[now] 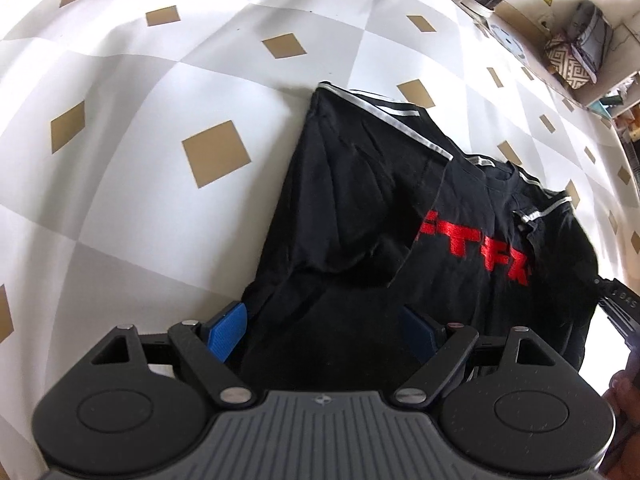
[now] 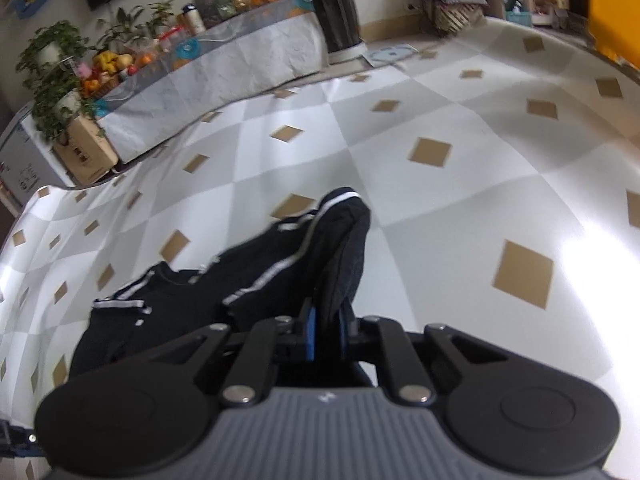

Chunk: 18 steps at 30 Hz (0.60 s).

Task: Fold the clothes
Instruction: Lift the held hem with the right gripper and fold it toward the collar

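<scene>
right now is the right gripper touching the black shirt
Touching. The right wrist view shows the right gripper with jaws shut on a fold of the black shirt pinched between its blue pads.

My left hand-held gripper [image 1: 324, 330] covers the near hem of the black T-shirt [image 1: 360, 216], and a folded flap hides the start of its red lettering [image 1: 476, 244]. In my right view the shirt is smeared with blur, and the fruit [image 2: 112, 64] on the far bench is too small to sort.
</scene>
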Each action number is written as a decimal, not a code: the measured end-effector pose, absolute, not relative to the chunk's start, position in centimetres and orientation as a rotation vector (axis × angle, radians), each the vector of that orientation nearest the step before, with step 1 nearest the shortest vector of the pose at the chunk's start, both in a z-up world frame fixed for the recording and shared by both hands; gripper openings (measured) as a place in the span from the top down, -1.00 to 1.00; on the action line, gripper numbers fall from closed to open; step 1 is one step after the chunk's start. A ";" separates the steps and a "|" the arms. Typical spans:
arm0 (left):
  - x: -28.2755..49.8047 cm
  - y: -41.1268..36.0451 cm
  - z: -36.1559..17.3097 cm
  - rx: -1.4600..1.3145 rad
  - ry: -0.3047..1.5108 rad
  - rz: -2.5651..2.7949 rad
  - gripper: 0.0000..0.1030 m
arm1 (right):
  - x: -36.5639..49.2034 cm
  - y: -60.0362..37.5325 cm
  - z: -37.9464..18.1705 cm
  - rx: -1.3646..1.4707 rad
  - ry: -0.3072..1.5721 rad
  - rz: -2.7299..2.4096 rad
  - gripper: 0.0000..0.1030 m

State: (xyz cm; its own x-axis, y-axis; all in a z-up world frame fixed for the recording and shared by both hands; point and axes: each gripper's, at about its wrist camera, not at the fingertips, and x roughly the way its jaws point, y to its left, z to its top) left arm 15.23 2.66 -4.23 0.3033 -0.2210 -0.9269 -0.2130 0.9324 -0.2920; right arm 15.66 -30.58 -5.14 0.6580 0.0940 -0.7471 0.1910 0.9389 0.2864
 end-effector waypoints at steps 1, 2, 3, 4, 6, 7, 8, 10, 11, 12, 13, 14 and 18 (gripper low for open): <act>15.3 2.7 -4.3 -0.402 1.275 -0.005 -0.60 | 15.6 -30.2 -4.8 0.350 0.850 -0.050 0.82; 15.3 2.8 -4.3 -0.407 1.277 -0.004 -0.60 | 15.6 -29.8 -4.5 0.343 0.844 -0.044 0.82; 15.2 2.8 -4.3 -0.413 1.280 -0.003 -0.60 | 15.6 -29.4 -4.2 0.343 0.839 -0.035 0.82; 15.2 2.9 -4.3 -0.417 1.281 -0.002 -0.60 | 15.6 -29.0 -3.8 0.343 0.834 -0.025 0.82; 15.2 3.0 -4.3 -0.422 1.284 0.003 -0.60 | 15.6 -28.1 -3.2 0.340 0.824 -0.007 0.82; 15.1 3.1 -4.3 -0.424 1.283 0.008 -0.60 | 15.6 -27.6 -2.8 0.338 0.818 0.002 0.82; 15.1 3.3 -4.3 -0.425 1.283 0.015 -0.60 | 15.7 -27.1 -2.5 0.335 0.813 0.012 0.82; 14.9 3.6 -4.5 -0.427 1.293 0.031 -0.60 | 15.8 -25.9 -1.8 0.331 0.801 0.036 0.83; 14.8 3.8 -4.6 -0.429 1.298 0.039 -0.60 | 15.9 -25.3 -1.4 0.330 0.796 0.050 0.83; 14.7 4.1 -4.8 -0.440 1.306 0.049 -0.60 | 16.0 -24.6 -1.0 0.326 0.791 0.067 0.83; 14.6 4.5 -4.9 -0.458 1.309 0.060 -0.60 | 16.1 -23.8 -0.6 0.323 0.787 0.085 0.83; 14.5 4.9 -4.9 -0.477 1.313 0.071 -0.60 | 16.3 -23.0 -0.3 0.319 0.782 0.103 0.83; 14.1 6.2 -4.5 -0.475 1.291 0.111 -0.60 | 17.0 -19.3 0.8 0.315 0.768 0.190 0.84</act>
State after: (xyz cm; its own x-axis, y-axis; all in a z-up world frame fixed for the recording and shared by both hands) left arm 14.15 6.24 -4.53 0.2851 -0.1818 -0.9411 -0.3397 0.8989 -0.2766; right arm 17.04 -19.25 0.82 0.7058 0.2813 -0.6501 -0.0541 0.9365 0.3465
